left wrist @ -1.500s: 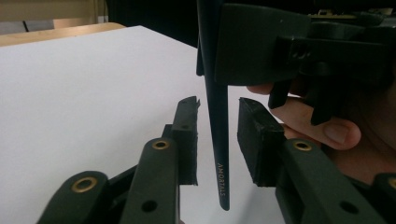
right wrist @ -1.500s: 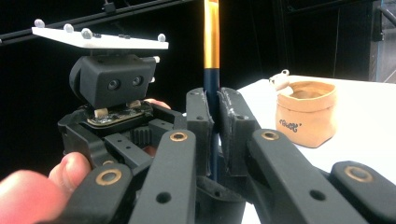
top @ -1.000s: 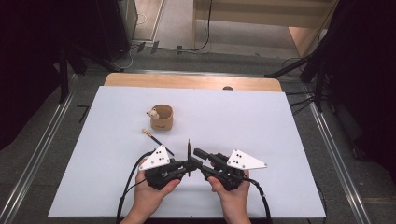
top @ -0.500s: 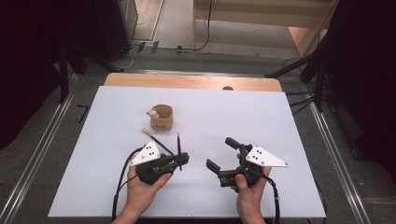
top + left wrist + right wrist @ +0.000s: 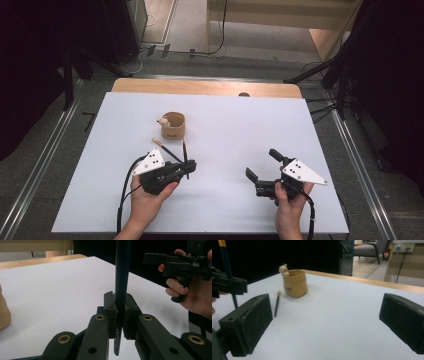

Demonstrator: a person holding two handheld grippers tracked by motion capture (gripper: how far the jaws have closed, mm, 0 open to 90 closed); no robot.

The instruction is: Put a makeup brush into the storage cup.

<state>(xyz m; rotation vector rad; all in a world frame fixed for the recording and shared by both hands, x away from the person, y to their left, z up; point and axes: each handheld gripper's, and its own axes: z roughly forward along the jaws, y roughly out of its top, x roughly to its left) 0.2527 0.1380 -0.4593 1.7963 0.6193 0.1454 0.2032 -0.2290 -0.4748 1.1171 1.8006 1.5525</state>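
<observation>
Two hand-held grippers near tan fabric pouch (image 5: 173, 126): left hand-held gripper (image 5: 186, 169) clamped on slim black pencil (image 5: 185, 156); right hand-held gripper (image 5: 263, 166) jaws apart.

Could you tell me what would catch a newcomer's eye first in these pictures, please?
Probably the left gripper, near the table's front left, shut on a dark pencil that stands upright between its jaws. Next, the small tan pouch with a little figure at its rim, toward the middle of the white table, with a second pencil lying just in front of it. The right gripper hangs open at the front right, holding nothing.
</observation>
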